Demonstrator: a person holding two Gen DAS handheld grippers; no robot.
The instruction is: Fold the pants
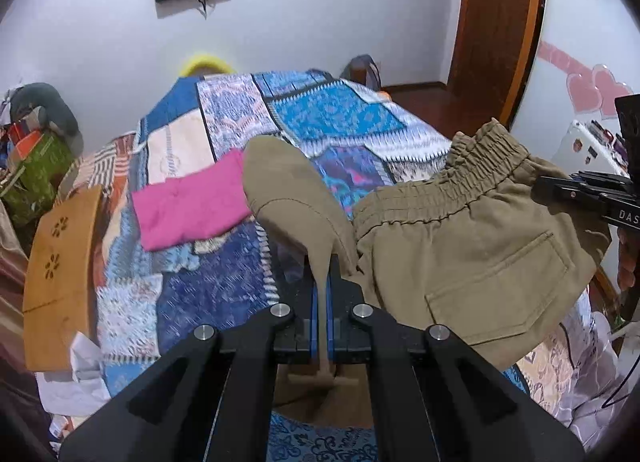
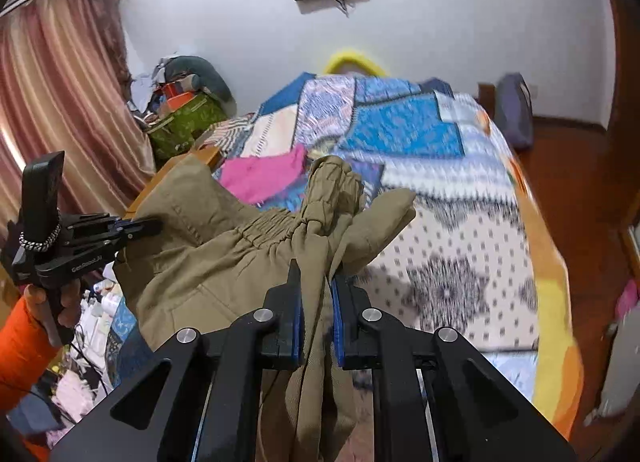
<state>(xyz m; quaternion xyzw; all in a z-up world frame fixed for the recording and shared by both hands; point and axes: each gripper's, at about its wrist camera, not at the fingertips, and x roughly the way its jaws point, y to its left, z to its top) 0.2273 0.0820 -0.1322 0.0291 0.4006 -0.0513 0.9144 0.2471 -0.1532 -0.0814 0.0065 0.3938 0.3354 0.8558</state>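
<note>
Khaki pants [image 1: 472, 246] hung in the air above the bed, stretched between the two grippers, with the gathered elastic waistband uppermost and a back pocket showing at lower right of the left wrist view. The left gripper [image 1: 322, 298] sat at bottom centre of that view, its blue-padded jaws drawn nearly together on a thin edge of the khaki cloth, which rose from them in a curved flap. At the far right edge of the same view the right gripper [image 1: 576, 192] reached in and met the pants at the waistband side.

In the right wrist view the right gripper [image 2: 316, 302] filled the lower centre, its jaws closed to a narrow gap with a bunched fold of the pants [image 2: 224, 246] pinched between them. The left gripper [image 2: 132, 228] appeared at middle left, held by a hand [image 2: 60, 302] with an orange sleeve, its tips on the far edge of the cloth.

Beneath lay a patchwork bedspread [image 1: 224, 262] in blues and whites, and on it, centre left, a folded pink garment [image 1: 192, 206].
</note>
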